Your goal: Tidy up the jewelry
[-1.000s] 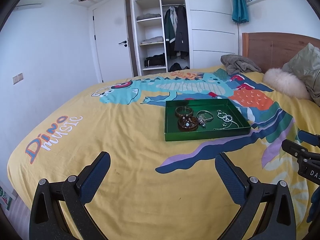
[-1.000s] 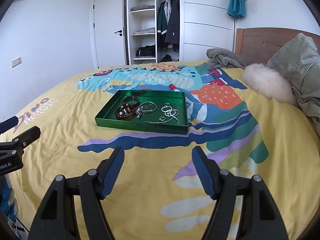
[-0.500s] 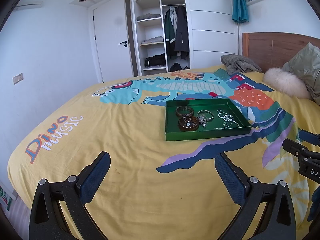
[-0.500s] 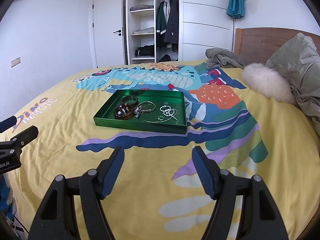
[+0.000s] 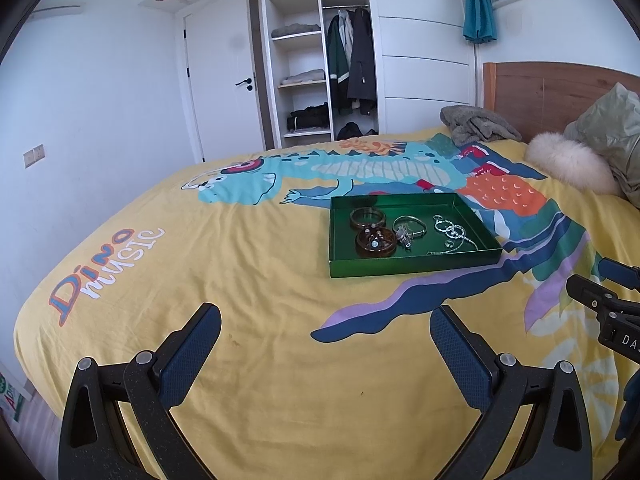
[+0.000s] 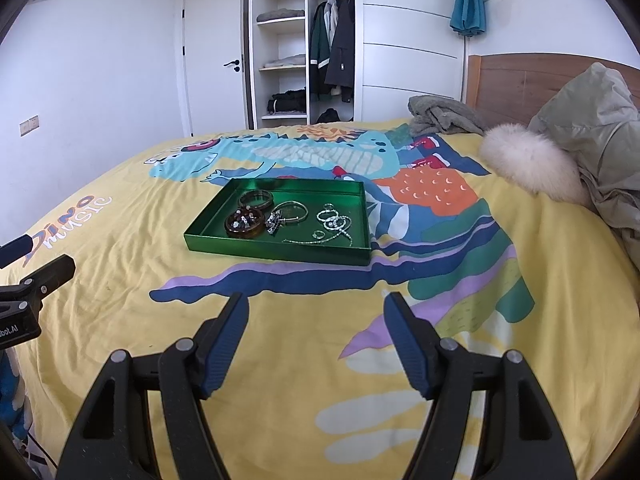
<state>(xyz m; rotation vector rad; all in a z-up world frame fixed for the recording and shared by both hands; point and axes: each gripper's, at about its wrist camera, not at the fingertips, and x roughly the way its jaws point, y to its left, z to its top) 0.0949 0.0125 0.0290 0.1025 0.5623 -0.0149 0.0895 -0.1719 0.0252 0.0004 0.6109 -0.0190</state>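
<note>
Green tray [image 6: 276, 254] on bedspread [image 5: 248, 264], holding bangles [image 6: 245, 223] and chains [image 6: 334, 222]. Left gripper [image 5: 325, 322] and right gripper [image 6: 316, 312] short of tray, jaws apart, empty

Both wrist views look low across the bed [image 5: 248, 360] toward the wardrobe [image 6: 304, 40] — sharing the green tray [image 5: 400, 266].

I see the green tray [image 6: 276, 250] as glossy, metallic-looking, its inner walls reflecting. Inside it, the brown bangles [image 6: 244, 224] look like translucent glossy plastic; right of them the chain [image 6: 334, 222] and thin bracelet [image 6: 294, 212] are bright shiny metal. The bedspread [image 5: 240, 264] under the tray is matt, lightly wrinkled printed cloth. Behind the tray: fluffy fur trim [image 6: 528, 164], matt wood headboard [image 6: 516, 76].
</note>
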